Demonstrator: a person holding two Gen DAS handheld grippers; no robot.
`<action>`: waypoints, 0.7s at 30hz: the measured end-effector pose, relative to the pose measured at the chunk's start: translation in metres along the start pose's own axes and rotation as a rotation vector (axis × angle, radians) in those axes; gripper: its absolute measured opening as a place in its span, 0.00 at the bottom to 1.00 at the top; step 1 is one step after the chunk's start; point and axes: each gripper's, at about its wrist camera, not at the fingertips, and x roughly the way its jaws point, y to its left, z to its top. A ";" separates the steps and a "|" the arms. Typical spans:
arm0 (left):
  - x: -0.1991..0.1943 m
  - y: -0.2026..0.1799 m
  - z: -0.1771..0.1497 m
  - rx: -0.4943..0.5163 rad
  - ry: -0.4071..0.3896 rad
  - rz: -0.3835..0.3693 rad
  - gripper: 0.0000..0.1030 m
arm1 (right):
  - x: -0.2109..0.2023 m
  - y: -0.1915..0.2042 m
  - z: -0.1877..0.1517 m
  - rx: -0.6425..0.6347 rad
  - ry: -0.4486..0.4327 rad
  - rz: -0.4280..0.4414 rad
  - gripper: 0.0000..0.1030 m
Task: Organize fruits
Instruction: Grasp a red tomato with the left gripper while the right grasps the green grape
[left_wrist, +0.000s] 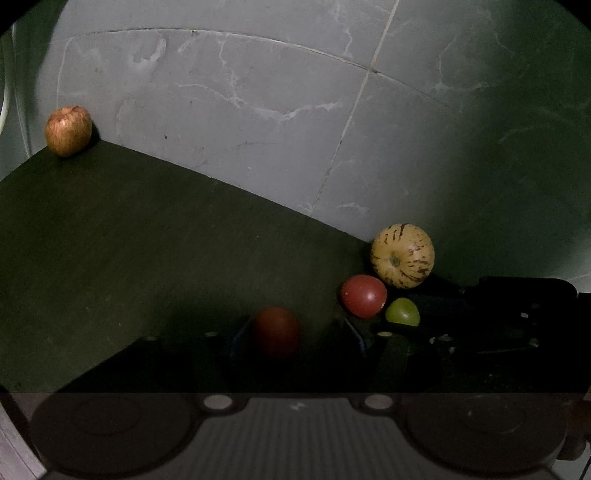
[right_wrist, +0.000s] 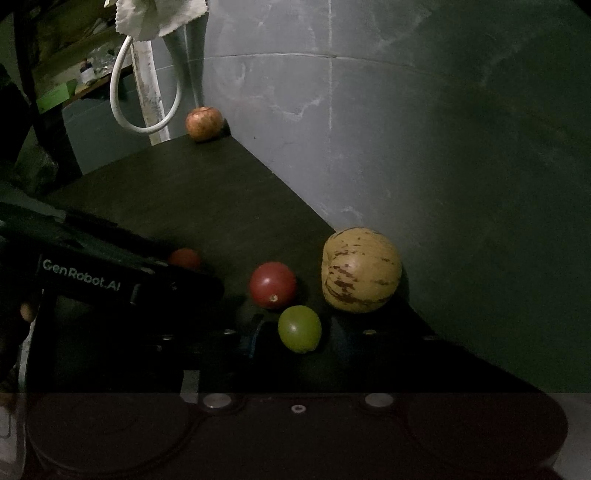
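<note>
Left wrist view: dark table (left_wrist: 129, 240) vs a grey marbled wall (left_wrist: 258, 92). Landmark = striped yellow melon (left_wrist: 402, 255), round, cream-yellow w/ brown flecks, at the table's far edge by the wall. Apple (left_wrist: 68, 130), red-yellow streaked, sits well apart from the melon at the far left corner. Red tomato (left_wrist: 364, 296) touches the melon's near-left side. Dark red fruit (left_wrist: 276, 332) lies near-left of the melon, between the left gripper (left_wrist: 295, 338) fingers; jaws spread wider than it, not clamped. Right wrist view: green fruit (right_wrist: 299, 328), smallest, just beside the melon's near side, between the right gripper (right_wrist: 297, 341) fingers; contact can't be told, too dark.
</note>
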 end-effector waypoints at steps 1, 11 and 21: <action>0.001 0.000 0.000 0.000 0.000 0.002 0.50 | 0.000 0.000 0.000 -0.003 0.001 -0.002 0.34; 0.004 0.001 -0.001 0.007 0.001 0.004 0.29 | -0.001 0.002 -0.001 -0.002 -0.001 -0.012 0.24; -0.001 0.001 -0.003 0.006 -0.004 -0.006 0.28 | -0.012 0.005 -0.003 0.023 0.002 0.000 0.23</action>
